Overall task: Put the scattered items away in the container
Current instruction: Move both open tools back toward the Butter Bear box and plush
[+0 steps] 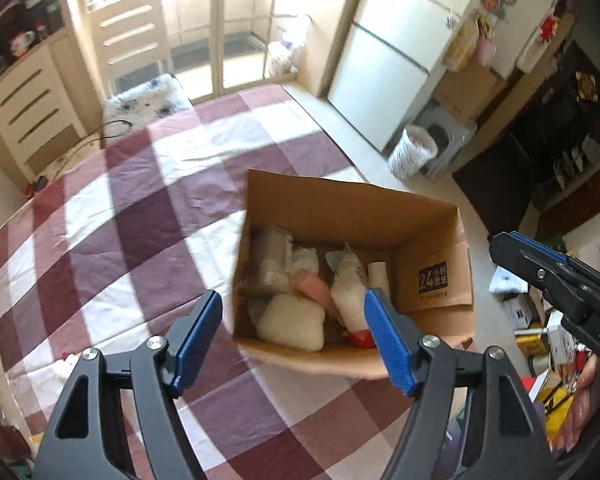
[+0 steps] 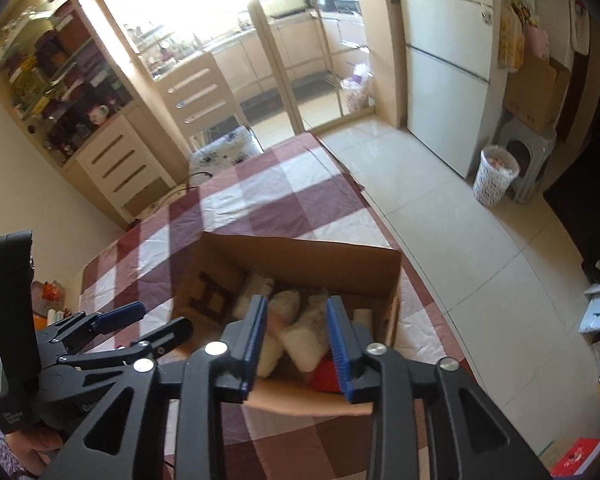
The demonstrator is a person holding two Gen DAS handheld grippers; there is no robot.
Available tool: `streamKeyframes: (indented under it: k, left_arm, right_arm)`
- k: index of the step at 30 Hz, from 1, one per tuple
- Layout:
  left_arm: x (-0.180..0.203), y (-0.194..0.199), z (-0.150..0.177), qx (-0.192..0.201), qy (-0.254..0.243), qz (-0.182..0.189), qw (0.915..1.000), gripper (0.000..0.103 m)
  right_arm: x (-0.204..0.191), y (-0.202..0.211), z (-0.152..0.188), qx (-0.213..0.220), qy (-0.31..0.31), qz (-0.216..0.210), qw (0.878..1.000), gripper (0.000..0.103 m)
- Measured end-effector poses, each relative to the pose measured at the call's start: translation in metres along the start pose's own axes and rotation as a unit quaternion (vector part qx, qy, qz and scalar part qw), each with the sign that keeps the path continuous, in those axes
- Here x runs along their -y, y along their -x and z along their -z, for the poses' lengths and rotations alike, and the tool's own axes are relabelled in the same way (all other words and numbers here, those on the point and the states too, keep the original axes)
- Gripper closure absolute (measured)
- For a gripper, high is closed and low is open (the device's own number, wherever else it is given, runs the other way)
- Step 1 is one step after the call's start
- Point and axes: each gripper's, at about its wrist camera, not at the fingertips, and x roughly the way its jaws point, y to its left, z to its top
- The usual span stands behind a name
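An open cardboard box (image 1: 340,196) stands on the plaid tablecloth (image 1: 120,240) near the table's right edge. Inside lie a soft white bundle (image 1: 292,322), a pink item (image 1: 316,288), a white pouch (image 1: 350,288) and a red item (image 1: 360,338). My left gripper (image 1: 294,334) hangs above the box's near left corner, open and empty. My right gripper (image 2: 298,340) hovers over the box (image 2: 300,252) with a narrow gap between its blue pads, empty, above the white bundle (image 2: 304,340) and the red item (image 2: 326,376). Each gripper shows in the other view: right gripper (image 1: 516,252), left gripper (image 2: 152,320).
A chair with a flowered cushion (image 1: 148,96) stands at the table's far end, with a drawer cabinet (image 1: 28,108) to the left. Right of the table are the tiled floor, a white fridge (image 1: 388,52), a patterned waste basket (image 1: 412,152) and loose packages (image 1: 516,308).
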Motion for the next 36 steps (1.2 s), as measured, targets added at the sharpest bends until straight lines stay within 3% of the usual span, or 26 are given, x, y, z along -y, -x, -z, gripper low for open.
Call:
streamKeyframes:
  k: [2, 5, 11, 13, 15, 17, 24, 31, 36]
  left_arm:
    - [-0.013, 0.018, 0.012, 0.012, 0.011, -0.004, 0.9999, 0.027]
    - [-0.031, 0.038, 0.037, 0.023, 0.030, -0.013, 0.9992, 0.027]
    - [-0.084, 0.067, 0.096, 0.029, 0.097, -0.047, 0.9937, 0.027]
    - [-0.104, 0.076, 0.115, 0.030, 0.123, -0.058, 0.9903, 0.027]
    - [-0.124, 0.086, 0.134, 0.032, 0.149, -0.070, 0.9858, 0.027]
    - [-0.146, 0.097, 0.155, 0.035, 0.178, -0.086, 0.9796, 0.027]
    - [-0.209, 0.123, 0.233, 0.038, 0.263, -0.125, 0.9560, 0.027]
    - [-0.258, 0.127, 0.311, 0.021, 0.336, -0.146, 0.9302, 0.027]
    - [-0.279, 0.128, 0.350, 0.016, 0.367, -0.154, 0.9171, 0.027]
  right_arm:
    - [-0.011, 0.010, 0.006, 0.004, 0.007, -0.009, 1.000, 0.068]
    - [-0.031, 0.018, 0.020, 0.001, 0.018, -0.020, 1.000, 0.057]
    - [-0.073, 0.014, 0.055, -0.001, 0.058, -0.012, 0.998, 0.054]
    - [-0.091, 0.011, 0.068, 0.004, 0.085, 0.000, 0.996, 0.040]
    - [-0.109, 0.007, 0.082, 0.014, 0.113, 0.001, 0.994, 0.036]
    - [-0.129, 0.001, 0.096, 0.021, 0.144, 0.005, 0.989, 0.036]
    - [-0.199, -0.038, 0.147, -0.067, 0.220, -0.018, 0.973, 0.036]
    - [-0.240, -0.069, 0.189, -0.123, 0.206, -0.083, 0.967, 0.036]
    - [-0.266, -0.083, 0.217, -0.139, 0.223, -0.085, 0.961, 0.036]
